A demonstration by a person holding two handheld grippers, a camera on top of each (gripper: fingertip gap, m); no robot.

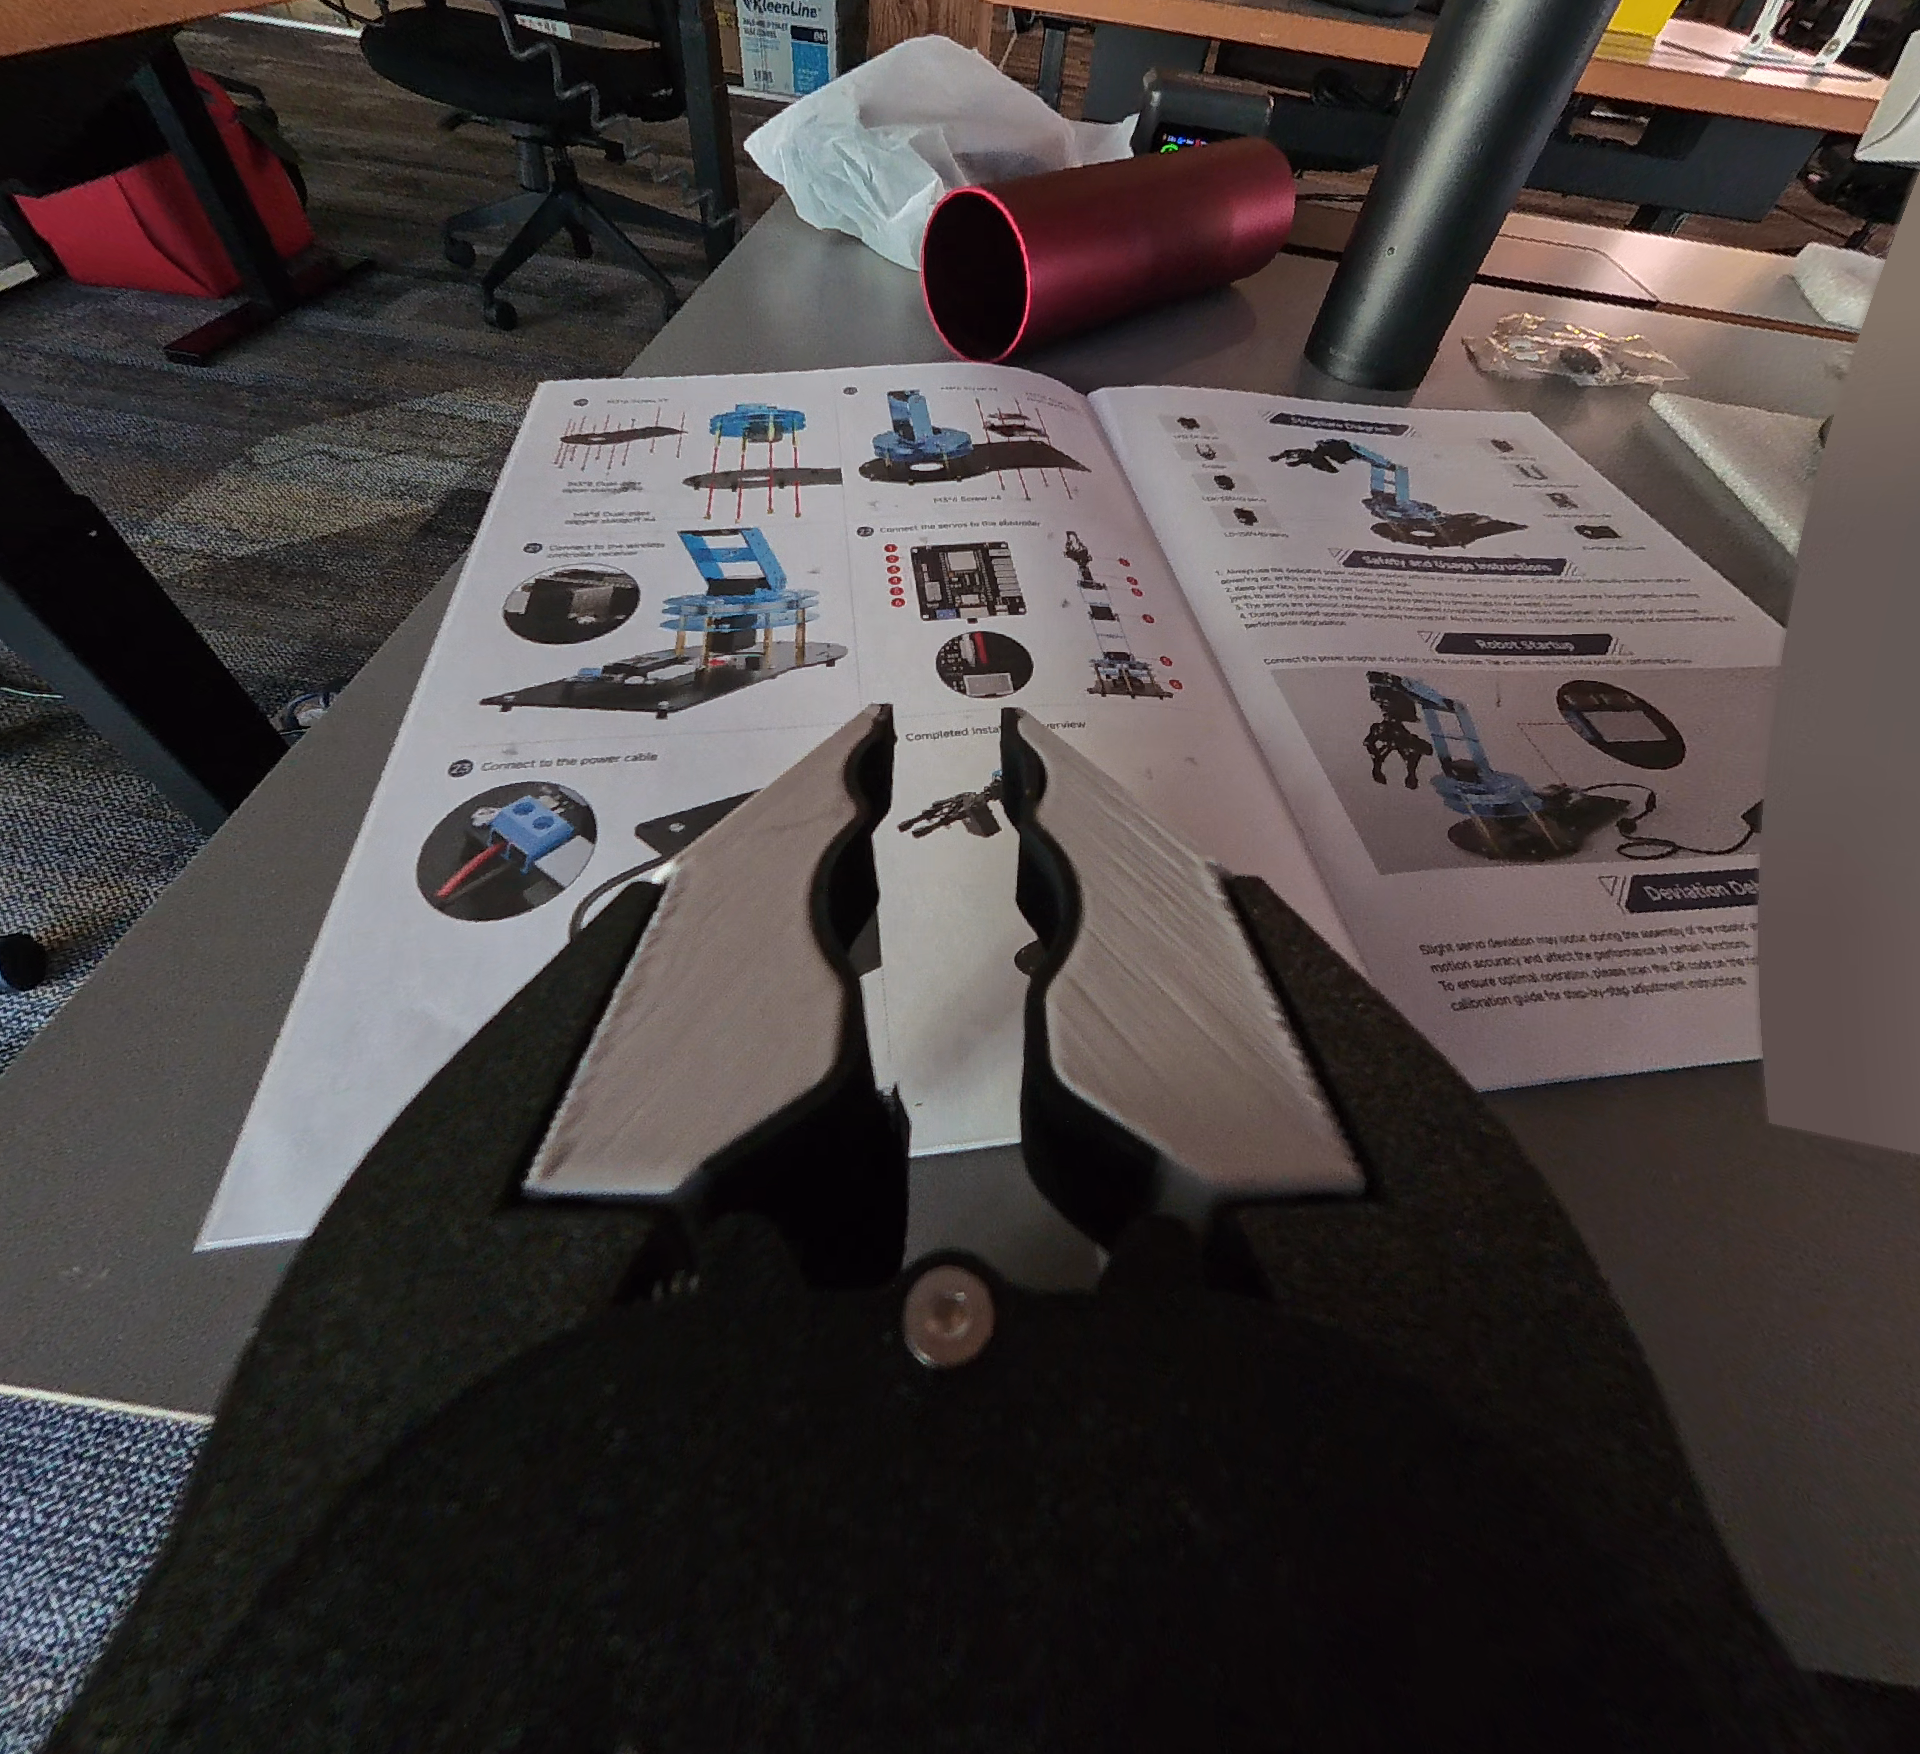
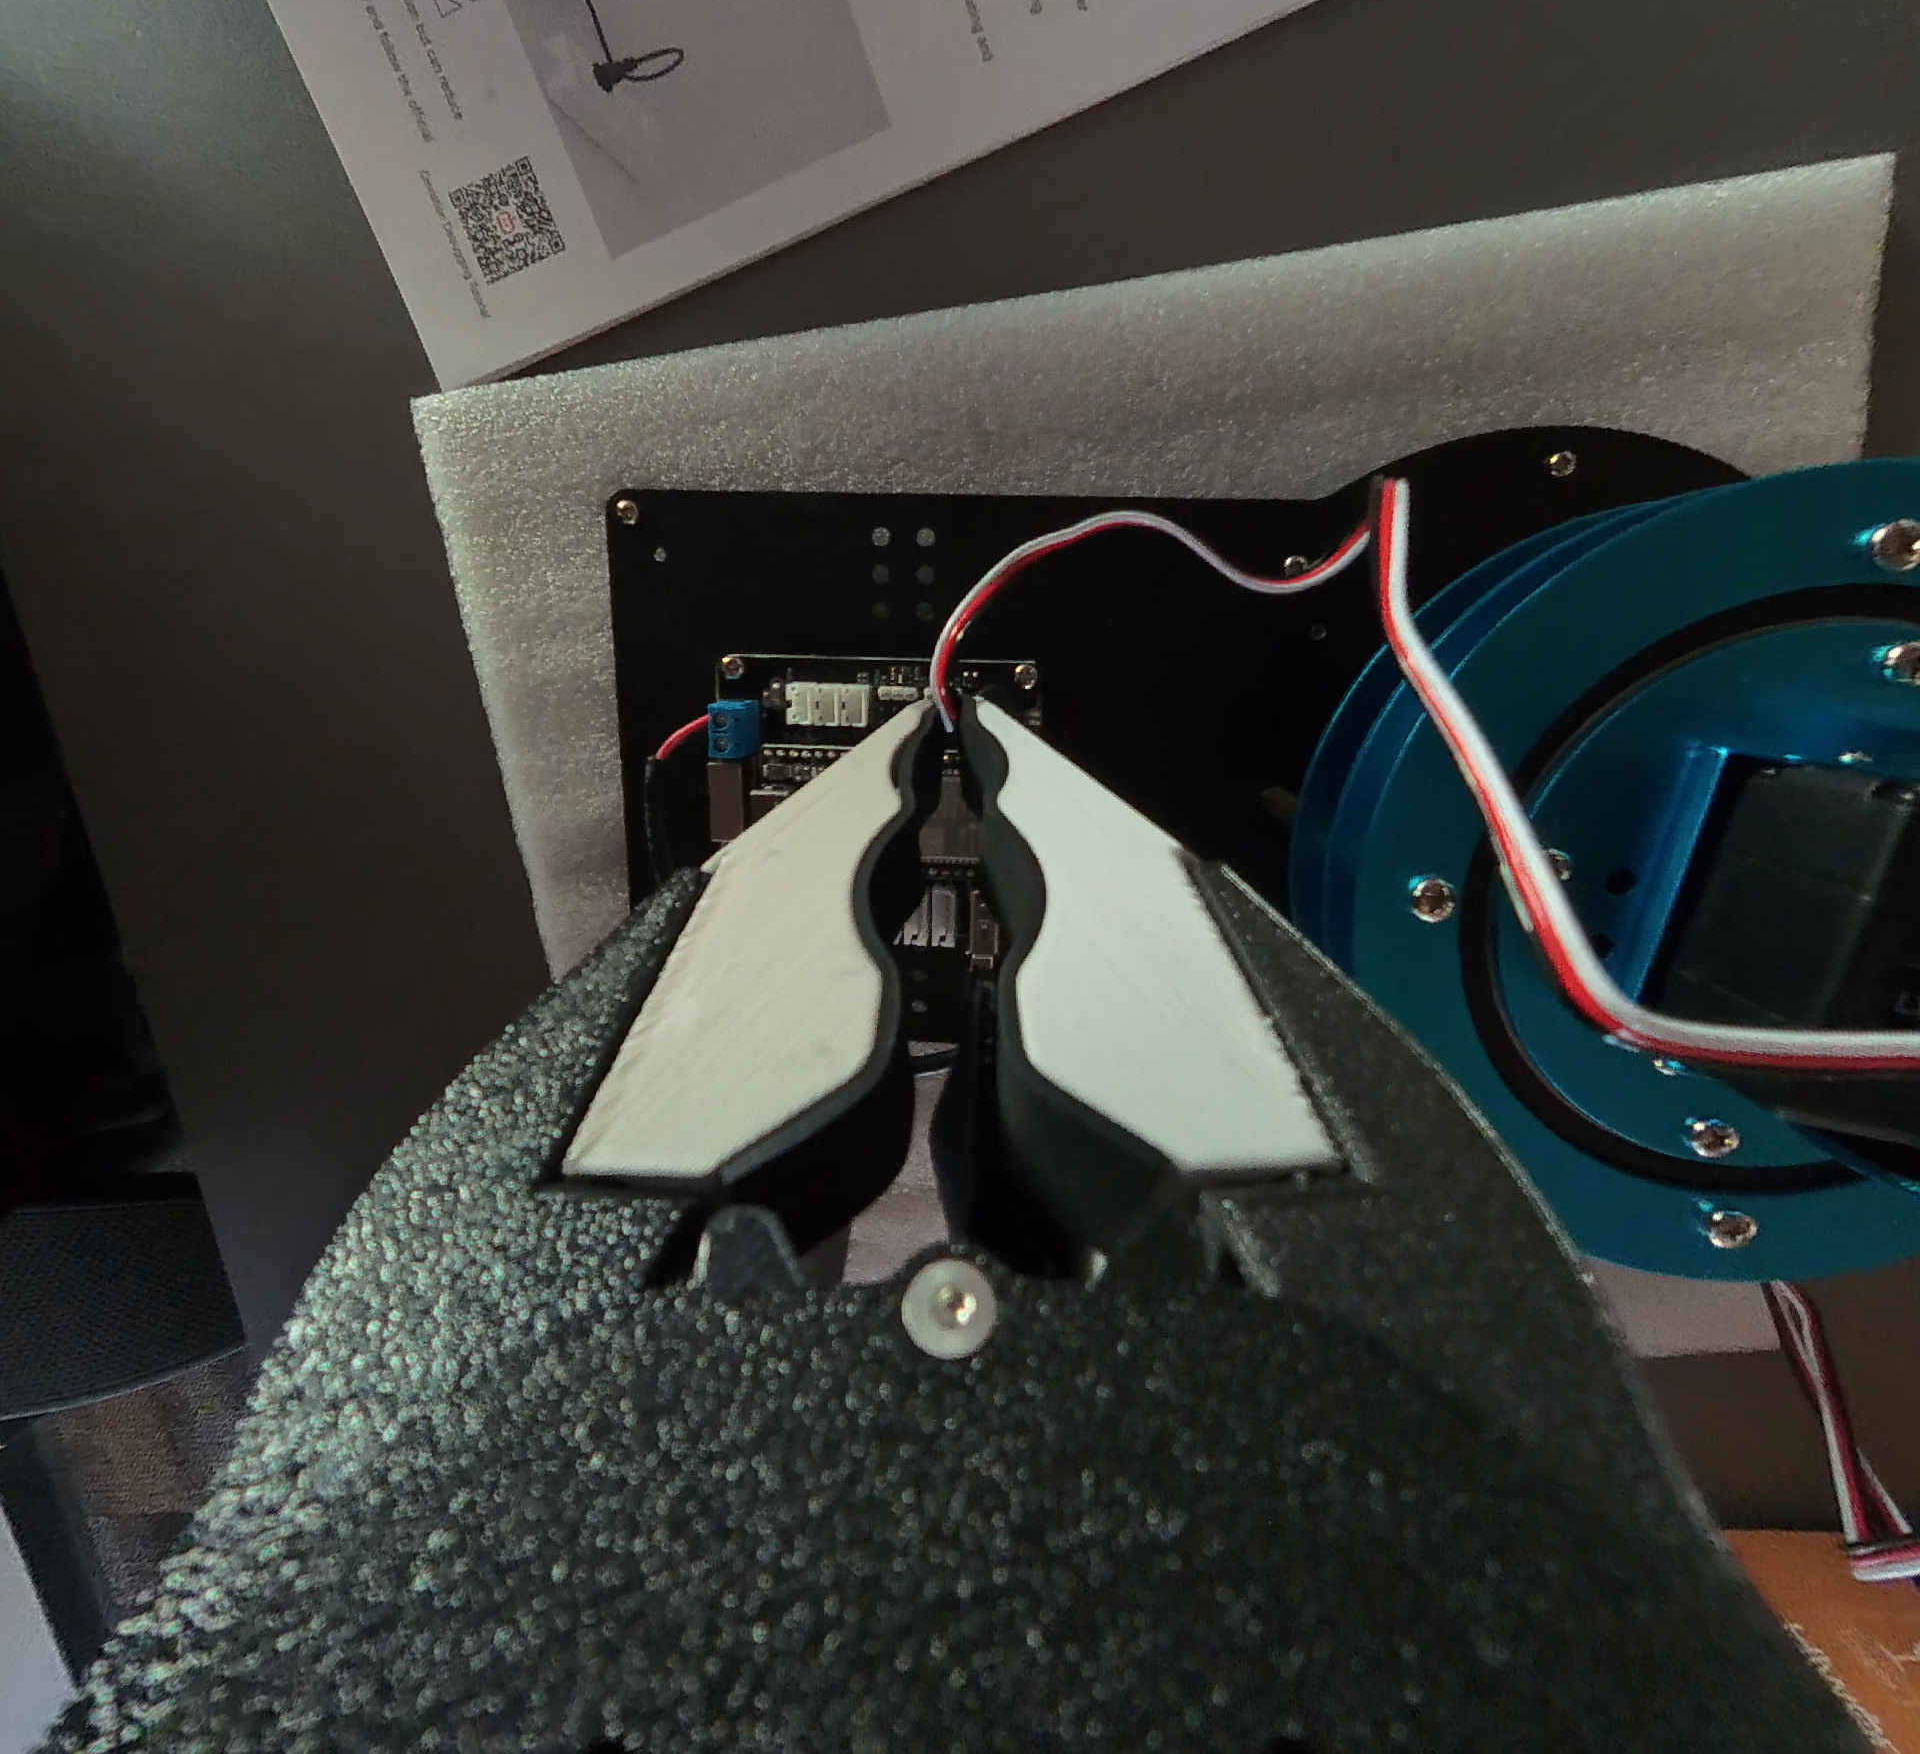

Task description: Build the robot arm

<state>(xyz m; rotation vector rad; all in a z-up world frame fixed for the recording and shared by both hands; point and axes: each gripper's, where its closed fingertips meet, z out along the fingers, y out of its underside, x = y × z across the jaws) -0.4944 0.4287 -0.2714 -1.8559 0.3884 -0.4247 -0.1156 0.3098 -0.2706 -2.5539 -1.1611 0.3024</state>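
In the right wrist view my right gripper [image 2: 945,712] is shut on the end of a red, white and black servo wire [image 2: 1101,530], held just over the control board [image 2: 821,738] near its white sockets. The board sits on a black baseplate [image 2: 1143,624]. The wire runs back to a blue round turntable [image 2: 1382,831] with a servo [image 2: 1787,894] in its middle. In the left wrist view my left gripper [image 1: 948,722] hovers over an open instruction booklet [image 1: 727,582], jaws a little apart and empty.
The baseplate lies on a white foam sheet [image 2: 727,416] on a grey table, with the booklet's corner [image 2: 727,42] beyond it. Behind the booklet lie a red tube [image 1: 1101,239], a white plastic bag [image 1: 904,135], a black pole [image 1: 1455,125] and a small bag of parts [image 1: 1569,354]. Some 40 cm of space lies between my two pairs of fingers.
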